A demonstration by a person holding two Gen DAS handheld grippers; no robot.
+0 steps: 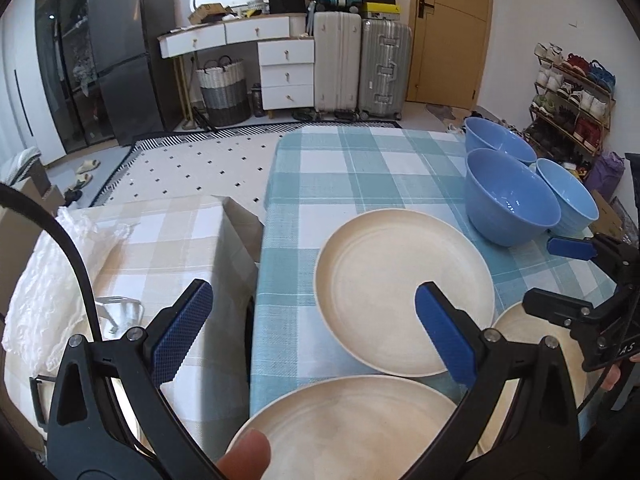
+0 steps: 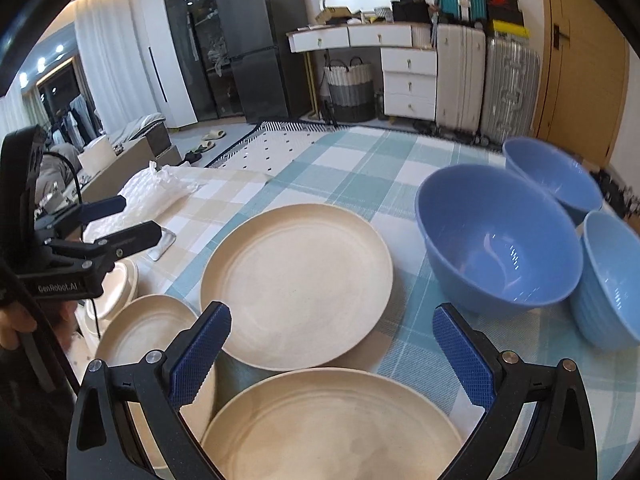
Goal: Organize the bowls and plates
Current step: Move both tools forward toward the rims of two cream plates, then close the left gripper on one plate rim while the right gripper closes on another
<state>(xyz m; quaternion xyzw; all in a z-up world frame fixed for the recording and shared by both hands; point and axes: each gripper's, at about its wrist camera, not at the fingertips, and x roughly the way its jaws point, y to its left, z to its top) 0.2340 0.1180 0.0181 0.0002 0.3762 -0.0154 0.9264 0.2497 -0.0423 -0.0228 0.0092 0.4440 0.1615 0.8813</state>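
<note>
Right under us sits the nearest plate (image 2: 332, 424), cream and matte, and both pairs of tongs hang over it empty: our left tongs (image 1: 314, 330) gape wide with nothing between the blue pads, our right tongs (image 2: 332, 350) likewise spread apart and holding nothing. To our left a smaller plate (image 2: 148, 332) lies just beside it, partly behind a finger of the right tongs. We judge these plates stiff and fairly light, with a low raised rim, so the rim edge is the place to pinch; flat on the checked cloth of the surface (image 1: 360, 168), a lip may need tipping up first. Next out, the middle plate (image 2: 298, 288) lies flat, close beside the big blue bowl (image 2: 500, 236). That bowl looks glossy, likely slick, so we'd bite its wall at the rim. Furthest off, two more bowls: the right bowl (image 2: 612, 280) and the far bowl (image 2: 552, 172), clustered near the surface's edge
</note>
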